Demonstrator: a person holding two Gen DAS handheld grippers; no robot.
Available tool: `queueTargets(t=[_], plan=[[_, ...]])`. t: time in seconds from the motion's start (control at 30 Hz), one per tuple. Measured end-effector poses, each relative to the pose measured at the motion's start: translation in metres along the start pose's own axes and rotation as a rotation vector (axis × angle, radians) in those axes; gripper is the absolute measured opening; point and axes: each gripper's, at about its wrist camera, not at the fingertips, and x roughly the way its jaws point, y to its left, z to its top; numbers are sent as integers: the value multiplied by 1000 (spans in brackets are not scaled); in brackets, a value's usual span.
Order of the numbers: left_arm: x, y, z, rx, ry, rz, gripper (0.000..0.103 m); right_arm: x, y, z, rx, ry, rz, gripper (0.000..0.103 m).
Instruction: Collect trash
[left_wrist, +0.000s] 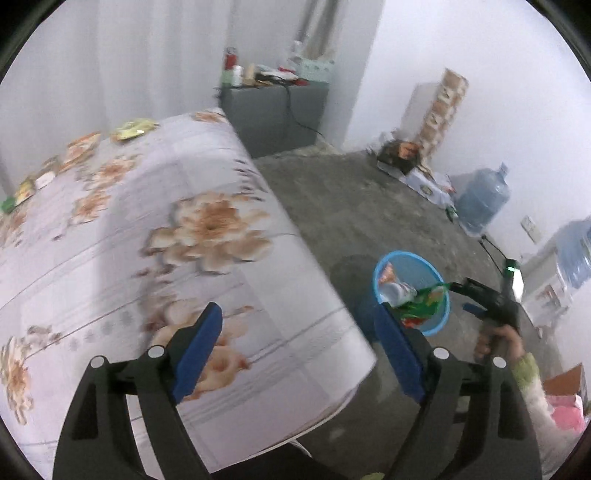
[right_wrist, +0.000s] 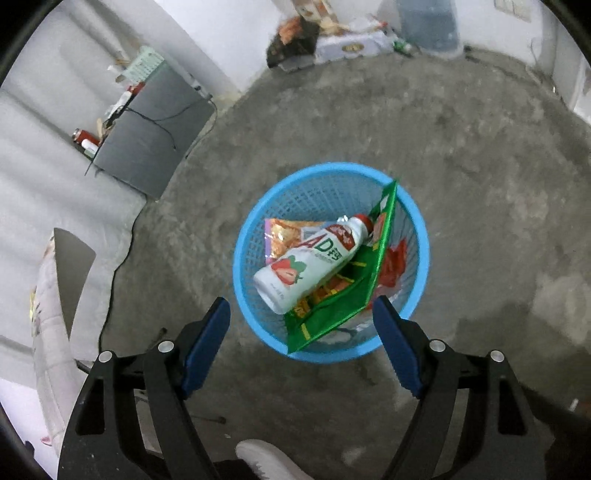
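A blue mesh waste basket (right_wrist: 258, 236) stands on a grey concrete floor (right_wrist: 461, 147); inside it lie a white bottle (right_wrist: 310, 264) with a strawberry label, a green snack bag (right_wrist: 343, 299) leaning on the rim, an orange wrapper (right_wrist: 284, 236) and a red wrapper (right_wrist: 393, 264); the right tongs (right_wrist: 301, 341) hover above the basket's near edge with jaws released and nothing between them; the left tongs (left_wrist: 297, 354) are also spread apart and empty, held over the corner of a bed (left_wrist: 110, 258) covered in a floral sheet; more wrappers (left_wrist: 135, 129) lie at the bed's far edge; a hand (left_wrist: 498, 341) in a patterned sleeve grips the right tool beside the basket; a large water jug (left_wrist: 482, 201) stands by the far wall.
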Motion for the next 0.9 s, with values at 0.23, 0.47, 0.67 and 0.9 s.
queueTargets(t=[0.23, 0.47, 0.67, 0.9], plan=[[-28, 27, -18, -67, -84, 3, 94, -64, 88, -12, -253, -125, 38, 80], [-69, 51, -31, -108, -174, 91, 97, -150, 180, -56, -527, -325, 127, 95], [-106, 67, -48, -169, -218, 175, 97, -201, 227, -108, -696, -422, 198, 95], [-144, 74, -65, -195, -272, 350, 97, -213, 264, -164, -798, -336, 200, 95]])
